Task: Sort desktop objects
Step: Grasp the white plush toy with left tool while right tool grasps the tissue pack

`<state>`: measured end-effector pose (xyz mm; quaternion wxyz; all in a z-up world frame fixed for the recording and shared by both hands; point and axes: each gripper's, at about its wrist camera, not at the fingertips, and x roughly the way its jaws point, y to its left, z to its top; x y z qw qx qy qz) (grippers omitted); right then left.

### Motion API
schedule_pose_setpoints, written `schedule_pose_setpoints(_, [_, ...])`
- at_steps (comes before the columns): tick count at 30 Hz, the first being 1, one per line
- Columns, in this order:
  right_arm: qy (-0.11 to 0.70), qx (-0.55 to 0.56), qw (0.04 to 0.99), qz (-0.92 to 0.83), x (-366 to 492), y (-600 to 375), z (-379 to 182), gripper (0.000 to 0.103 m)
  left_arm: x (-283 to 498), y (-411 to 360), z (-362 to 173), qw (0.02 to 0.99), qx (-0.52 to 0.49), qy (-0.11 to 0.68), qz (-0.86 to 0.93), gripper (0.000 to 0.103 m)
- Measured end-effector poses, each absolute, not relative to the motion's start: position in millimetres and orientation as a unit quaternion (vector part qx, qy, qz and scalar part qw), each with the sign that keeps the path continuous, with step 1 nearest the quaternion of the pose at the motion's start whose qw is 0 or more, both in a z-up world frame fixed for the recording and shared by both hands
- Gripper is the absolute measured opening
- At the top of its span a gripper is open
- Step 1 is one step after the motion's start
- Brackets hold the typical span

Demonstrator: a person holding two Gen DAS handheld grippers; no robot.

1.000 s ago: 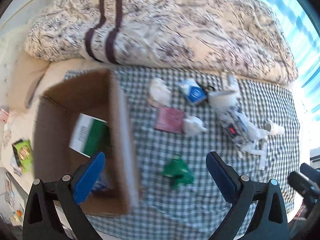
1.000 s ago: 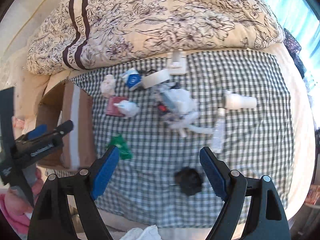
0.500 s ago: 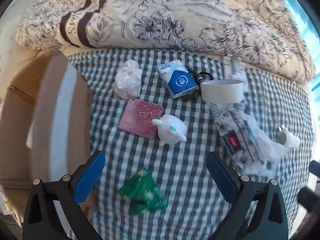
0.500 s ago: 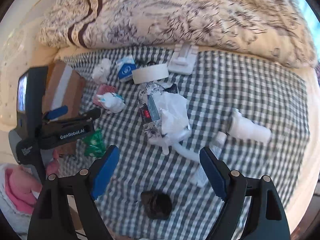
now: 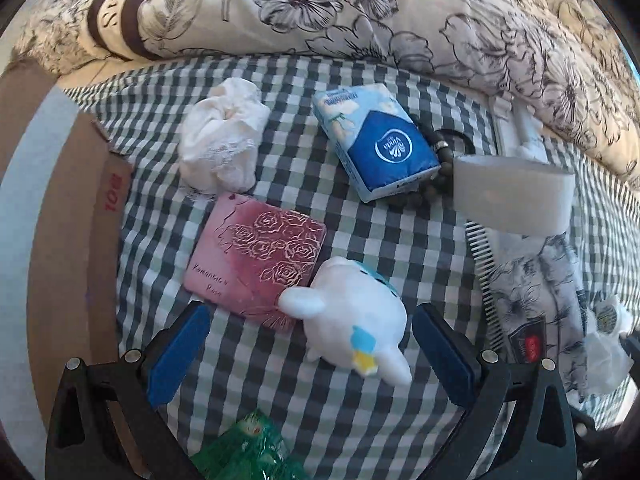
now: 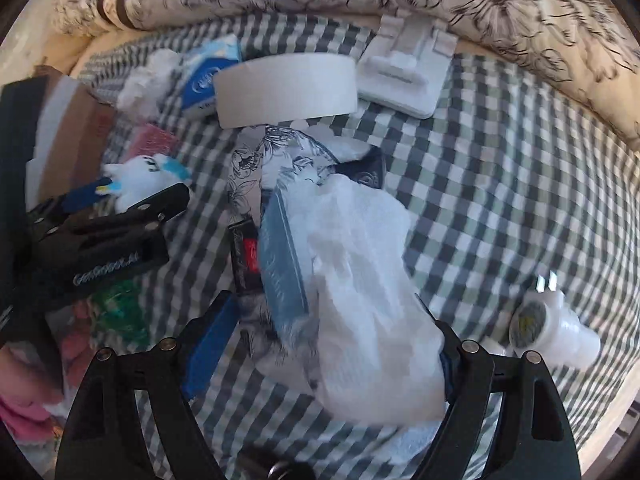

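My left gripper [image 5: 310,354] is open, and a white plush toy [image 5: 352,324] lies between its blue pads on the checked cloth [image 5: 360,240]. A pink rose-embossed card [image 5: 260,256] touches the toy's far left side. Beyond lie a crumpled white cloth [image 5: 222,148] and a blue tissue pack [image 5: 378,152]. My right gripper [image 6: 320,352] is open around a heap of white tissue [image 6: 368,276] and a floral pouch [image 6: 280,216]. The left gripper [image 6: 104,208] shows at the left of the right wrist view, over the plush toy [image 6: 140,180].
A cardboard box [image 5: 52,240] stands at the left edge of the cloth. A white tape roll [image 5: 512,200], bead bracelet [image 5: 436,168], comb [image 5: 482,272], green wrapper [image 5: 248,452], white plug [image 6: 552,324] and white holder [image 6: 404,68] lie about. A flowered duvet [image 5: 360,12] bounds the far side.
Both grippers have moved forward and down toward the cloth. The left one went from over the box to the plush toy; the right one closed in on the tissue and pouch heap.
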<state>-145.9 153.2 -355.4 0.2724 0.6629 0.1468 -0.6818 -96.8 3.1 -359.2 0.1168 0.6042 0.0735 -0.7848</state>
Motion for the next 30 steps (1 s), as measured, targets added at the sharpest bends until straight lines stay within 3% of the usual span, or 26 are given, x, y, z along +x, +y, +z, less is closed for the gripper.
schedule_pose_setpoints(5, [0.158, 0.671, 0.256, -0.677, -150, 146, -367, 0.083, -102, 3, -366, 0.098, 0.606, 0.071, -0.786, 0.103])
schedule_pose_setpoints(6, [0.156, 0.675, 0.252, -0.676, -151, 147, -369, 0.083, -102, 3, -366, 0.090, 0.606, 0.075, -0.787, 0.094])
schedule_pose_setpoints(7, [0.153, 0.678, 0.248, -0.675, -151, 148, -371, 0.083, -102, 1, -366, 0.080, 0.605, 0.086, -0.787, 0.077])
schedule_pose_setpoints(8, [0.152, 0.680, 0.243, -0.675, -151, 149, -372, 0.081, -102, 0, -367, 0.078, 0.609, 0.088, -0.784, 0.073])
schedule_pose_setpoints(9, [0.149, 0.683, 0.236, -0.675, -152, 151, -372, 0.073, -103, -2, -366, 0.075, 0.610, 0.087, -0.784, 0.068])
schedule_pose_setpoints(10, [0.144, 0.687, 0.226, -0.676, -153, 154, -372, 0.059, -103, -3, -365, 0.060, 0.608, 0.095, -0.786, 0.051])
schedule_pose_setpoints(11, [0.138, 0.690, 0.222, -0.675, -153, 157, -371, 0.053, -103, -1, -363, 0.045, 0.610, 0.098, -0.785, 0.049])
schedule_pose_setpoints(13, [0.116, 0.693, 0.217, -0.678, -153, 164, -365, 0.040, -100, 4, -359, 0.039, 0.611, 0.083, -0.786, 0.049])
schedule_pose_setpoints(15, [0.113, 0.689, 0.208, -0.685, -149, 169, -354, 0.037, -96, 6, -353, 0.035, 0.607, 0.081, -0.790, 0.049])
schedule_pose_setpoints(21, [0.076, 0.669, 0.212, -0.708, -128, 187, -299, 0.036, -80, 10, -319, 0.046, 0.595, 0.075, -0.799, 0.049])
schedule_pose_setpoints(30, [0.044, 0.629, 0.220, -0.744, -104, 193, -200, 0.036, -56, 13, -225, 0.052, 0.559, 0.069, -0.824, 0.049])
